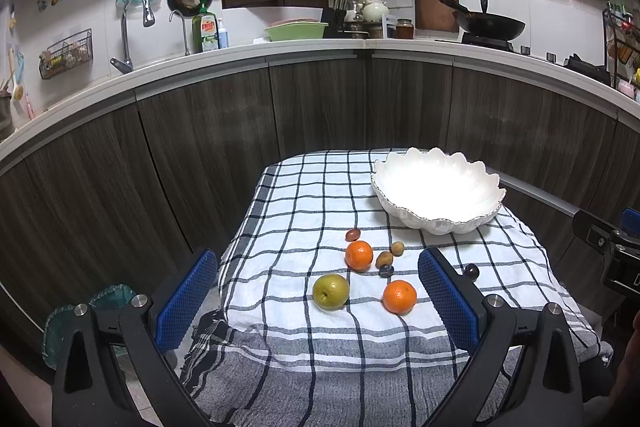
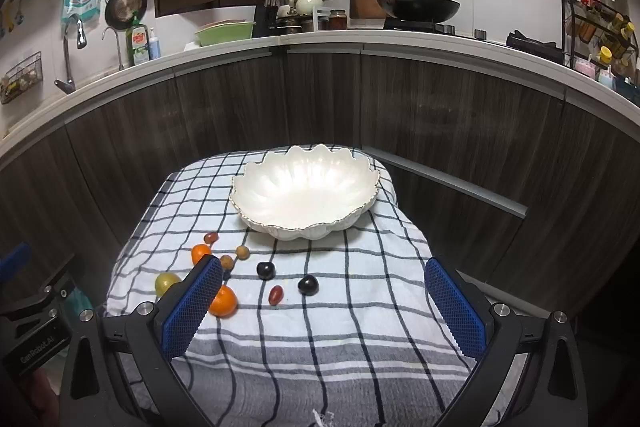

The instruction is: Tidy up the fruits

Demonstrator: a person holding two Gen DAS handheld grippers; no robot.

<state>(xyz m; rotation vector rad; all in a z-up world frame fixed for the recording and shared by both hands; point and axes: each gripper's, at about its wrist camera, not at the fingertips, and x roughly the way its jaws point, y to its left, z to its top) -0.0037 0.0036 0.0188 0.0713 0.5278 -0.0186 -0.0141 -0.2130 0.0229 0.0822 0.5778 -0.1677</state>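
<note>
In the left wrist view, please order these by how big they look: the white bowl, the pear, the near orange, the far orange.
1. White bowl
2. Pear
3. Near orange
4. Far orange

Pear and near orange look almost alike. The far orange may only look smaller because it lies farther away.

Wide-open left claw [image 1: 318, 301] above pear [image 1: 330, 291], oranges [image 1: 399, 296], white bowl [image 1: 438, 190].

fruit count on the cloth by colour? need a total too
Orange: 2, near orange, far orange
Green: 1, green pear
Tan: 2
Reddish oval: 2
Dark purple: 3
Total: 10; white bowl empty
</note>
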